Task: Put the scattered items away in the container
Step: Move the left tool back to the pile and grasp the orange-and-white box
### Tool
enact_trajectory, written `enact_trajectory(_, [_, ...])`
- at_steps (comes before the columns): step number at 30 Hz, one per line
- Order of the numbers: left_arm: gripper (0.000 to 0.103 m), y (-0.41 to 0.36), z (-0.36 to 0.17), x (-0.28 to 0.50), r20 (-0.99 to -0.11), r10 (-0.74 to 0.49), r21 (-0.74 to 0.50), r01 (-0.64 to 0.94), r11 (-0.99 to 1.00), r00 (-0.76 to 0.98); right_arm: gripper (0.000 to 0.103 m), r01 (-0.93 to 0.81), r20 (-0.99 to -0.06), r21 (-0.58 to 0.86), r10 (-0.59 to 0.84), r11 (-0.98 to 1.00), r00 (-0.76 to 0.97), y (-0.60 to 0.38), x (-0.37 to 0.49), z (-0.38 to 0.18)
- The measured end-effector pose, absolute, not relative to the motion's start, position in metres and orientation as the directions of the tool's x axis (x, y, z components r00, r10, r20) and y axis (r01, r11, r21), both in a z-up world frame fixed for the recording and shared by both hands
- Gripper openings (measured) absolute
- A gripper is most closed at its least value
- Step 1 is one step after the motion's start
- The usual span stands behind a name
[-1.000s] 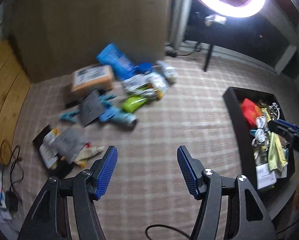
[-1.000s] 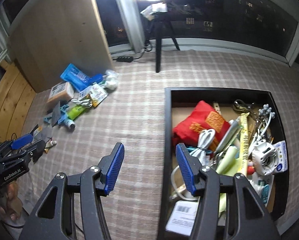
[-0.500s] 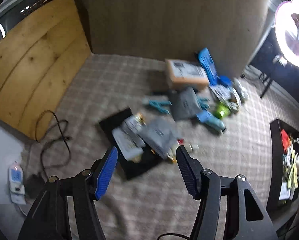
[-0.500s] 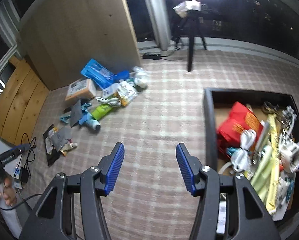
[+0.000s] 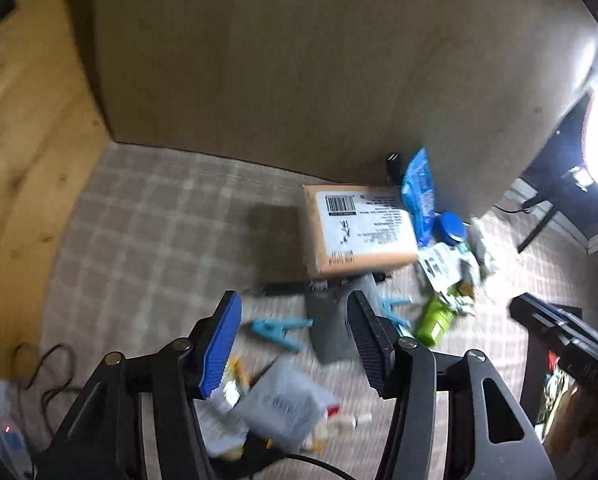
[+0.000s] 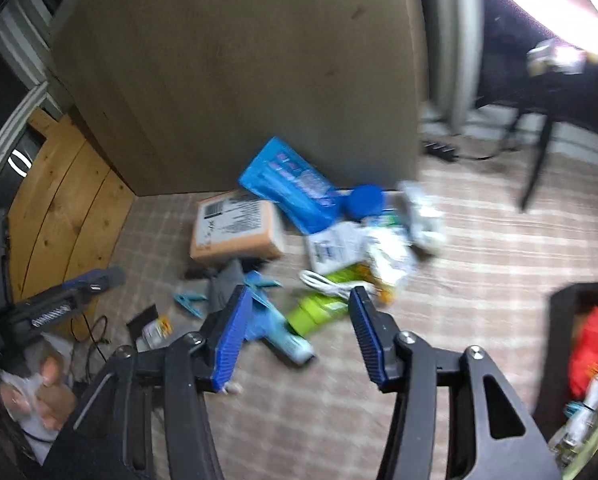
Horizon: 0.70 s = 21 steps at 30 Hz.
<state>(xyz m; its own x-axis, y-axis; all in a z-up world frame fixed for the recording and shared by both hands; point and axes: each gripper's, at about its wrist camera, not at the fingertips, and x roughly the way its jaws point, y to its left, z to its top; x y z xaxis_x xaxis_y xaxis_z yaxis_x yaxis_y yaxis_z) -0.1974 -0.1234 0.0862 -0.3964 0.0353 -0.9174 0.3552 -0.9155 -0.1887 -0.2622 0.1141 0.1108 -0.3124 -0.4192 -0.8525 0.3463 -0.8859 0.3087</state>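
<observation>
Both your grippers have swung away from the container and now look down on the scattered pile against the big brown board; a second ago the right view was filled by the container, and now only its dark corner (image 6: 563,320) shows at the right edge, with a red cloth (image 6: 591,348) inside. So the drop-off looks finished and you are lining up the next pick. Left to right along the checked rug (image 5: 147,240): your left gripper (image 5: 295,344) hangs over a grey pouch (image 5: 283,404) and small packets nearest you, jaws closing but with nothing pressed between the pads. A blue clip (image 5: 279,328) lies just beyond, a second grey pouch (image 5: 331,320) beside it, the cardboard parcel (image 5: 359,228) behind, its barcode label up, and a blue packet (image 5: 419,196) leans on the board. Your right gripper (image 6: 299,332) is likewise closing on nothing, poised over a pale blue tube (image 6: 287,336) and a green bottle (image 6: 319,312) with a white cable (image 6: 327,284) across it. The pile is loose and overlapping, mostly soft, flat packets; motion blur hides finer detail. Much remains outside the container, which sits well apart to the right.
</observation>
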Motion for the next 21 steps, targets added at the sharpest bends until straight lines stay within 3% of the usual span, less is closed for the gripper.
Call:
enact_trajectory(8, [0.051,-0.121,0.046,-0.252,-0.934,0.081,-0.207,0.342,-0.916,-0.349,0.034,0.308,-0.888,0.342,-0.413,-0.888,-0.204,0.05,-0.319,0.056])
enact_trajectory(21, [0.048,-0.131,0.007,-0.271,-0.9,0.271,-0.394,0.371,-0.841,-0.341,0.034,0.241,-0.856,0.485,-0.512,-0.841,-0.066,0.034,-0.358,0.008])
